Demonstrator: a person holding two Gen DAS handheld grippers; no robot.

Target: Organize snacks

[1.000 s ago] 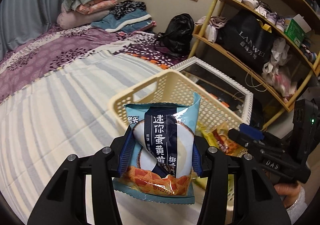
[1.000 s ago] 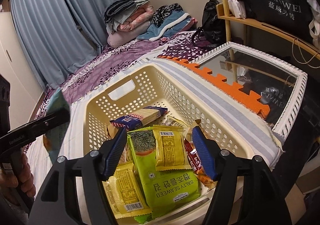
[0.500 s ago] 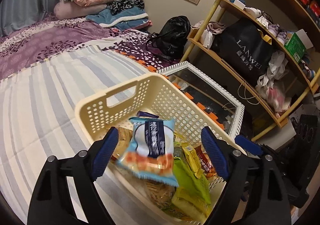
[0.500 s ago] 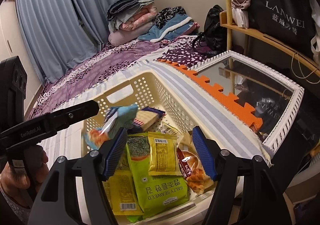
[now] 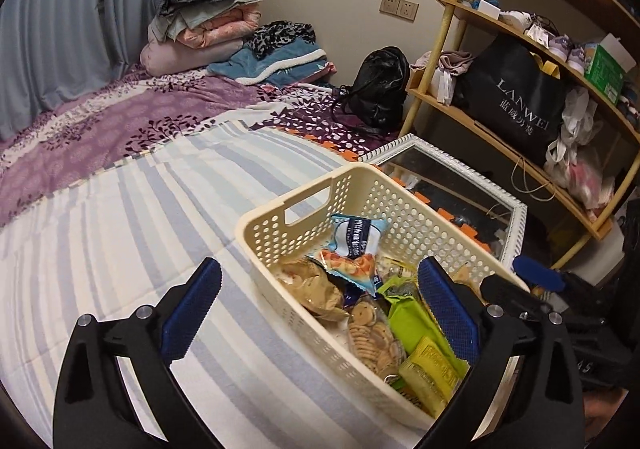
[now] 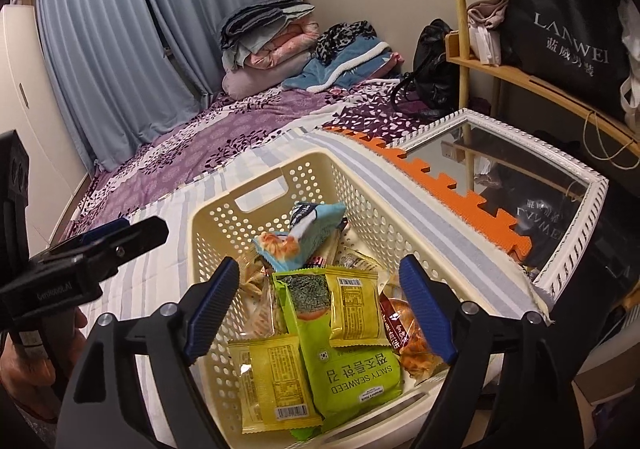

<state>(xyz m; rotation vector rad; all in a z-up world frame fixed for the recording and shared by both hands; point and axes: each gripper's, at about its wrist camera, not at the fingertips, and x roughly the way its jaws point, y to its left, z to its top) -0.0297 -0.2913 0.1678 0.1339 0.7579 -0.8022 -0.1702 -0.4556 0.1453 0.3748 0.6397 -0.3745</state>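
Observation:
A cream perforated basket (image 5: 262, 223) (image 6: 208, 209) stands on the striped bedspread and holds several snack packs. A light blue egg-roll pack (image 5: 356, 245) (image 6: 308, 235) lies on top near its far end. A green seaweed pack (image 6: 344, 345) and yellow packs (image 6: 272, 381) lie at the near end. My left gripper (image 5: 320, 313) is open and empty, above the basket's left near corner. My right gripper (image 6: 320, 309) is open and empty, over the basket's near end. The left gripper also shows in the right wrist view (image 6: 100, 249), to the left of the basket.
The bed (image 5: 120, 189) stretches left, with folded blankets (image 5: 208, 21) at its head. A white-framed mirror (image 5: 452, 185) lies to the right of the basket, by orange foam mat edging (image 6: 452, 193). A wooden shelf (image 5: 520, 121) with bags stands at the right.
My left gripper opened and let go of the light blue pack, which dropped into the basket. The left gripper then drew back and to the left. The right gripper stayed open over the basket.

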